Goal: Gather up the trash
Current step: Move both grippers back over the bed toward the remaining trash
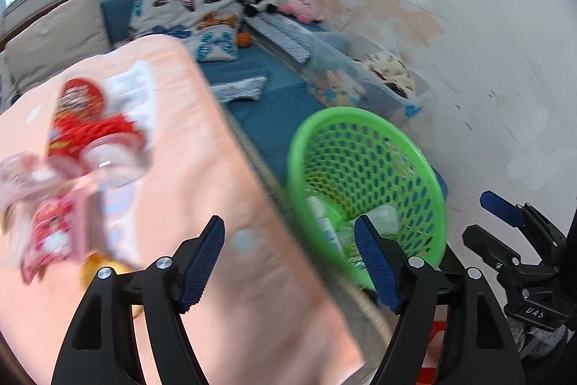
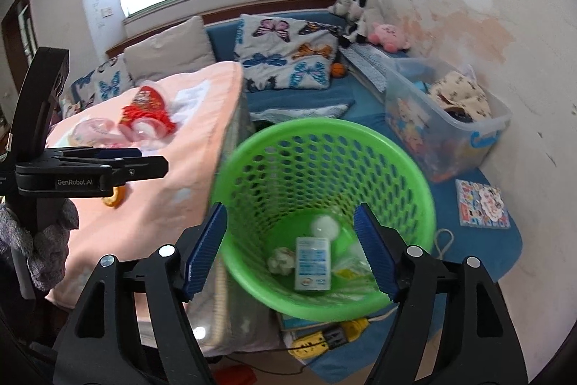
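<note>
A green mesh basket (image 2: 324, 168) stands on the floor beside a table under a peach cloth (image 2: 187, 168). In the basket lie a white and blue carton (image 2: 312, 264), a crumpled paper ball (image 2: 281, 261) and a white round piece (image 2: 324, 225). My right gripper (image 2: 290, 208) hangs open and empty over the basket's mouth. My left gripper (image 1: 289, 222) is open and empty over the table's edge, next to the basket (image 1: 364, 175). On the cloth (image 1: 216, 168) lie red wrappers (image 1: 83, 121), a clear plastic cup (image 1: 115, 161) and pink packets (image 1: 50, 233), all blurred.
A clear storage bin (image 2: 443, 118) with clothes stands against the stained wall. Butterfly pillows (image 2: 285, 56) and plush toys (image 2: 389, 36) sit on the blue mat behind. A picture book (image 2: 483, 204) lies right of the basket, and a yellow power strip (image 2: 324, 338) lies below it.
</note>
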Motion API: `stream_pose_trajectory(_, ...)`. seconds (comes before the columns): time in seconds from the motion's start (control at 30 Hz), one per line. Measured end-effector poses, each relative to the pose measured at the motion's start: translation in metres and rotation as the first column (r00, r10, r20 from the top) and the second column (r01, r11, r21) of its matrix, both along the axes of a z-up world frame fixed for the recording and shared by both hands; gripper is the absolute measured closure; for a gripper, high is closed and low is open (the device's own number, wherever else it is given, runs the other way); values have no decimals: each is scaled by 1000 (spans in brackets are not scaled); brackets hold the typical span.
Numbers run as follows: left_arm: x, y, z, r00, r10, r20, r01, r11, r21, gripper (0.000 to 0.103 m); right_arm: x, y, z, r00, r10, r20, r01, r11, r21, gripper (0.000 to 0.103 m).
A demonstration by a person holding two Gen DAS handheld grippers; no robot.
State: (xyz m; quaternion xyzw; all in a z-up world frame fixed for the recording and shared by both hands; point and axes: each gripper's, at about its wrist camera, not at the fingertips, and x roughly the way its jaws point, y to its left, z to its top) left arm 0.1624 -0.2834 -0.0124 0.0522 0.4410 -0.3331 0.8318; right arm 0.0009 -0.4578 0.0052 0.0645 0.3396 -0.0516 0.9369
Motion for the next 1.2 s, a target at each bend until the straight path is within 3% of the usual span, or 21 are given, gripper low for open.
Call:
stream_pose_trajectory(0.23, 0, 73, 8, 990, 135, 49, -136, 991, 18, 31, 14, 47, 1, 994, 106, 10, -106, 994, 3, 29)
stream_pose_trajectory(0.63, 6, 188, 20, 942, 325, 86, -328, 945, 16, 31, 33, 137, -5, 963, 268, 8, -268, 963, 25, 29)
stream_pose_trajectory(0.97, 43, 239, 21, 908, 417, 53, -415, 909, -34, 31, 51, 164, -13, 956, 290, -45, -290, 957, 19, 29)
stream_pose_trajectory(1.2, 71, 254, 11, 903, 430, 28, -429, 903, -31, 31, 66, 176, -29, 955, 287, -79, -284, 958, 42, 29)
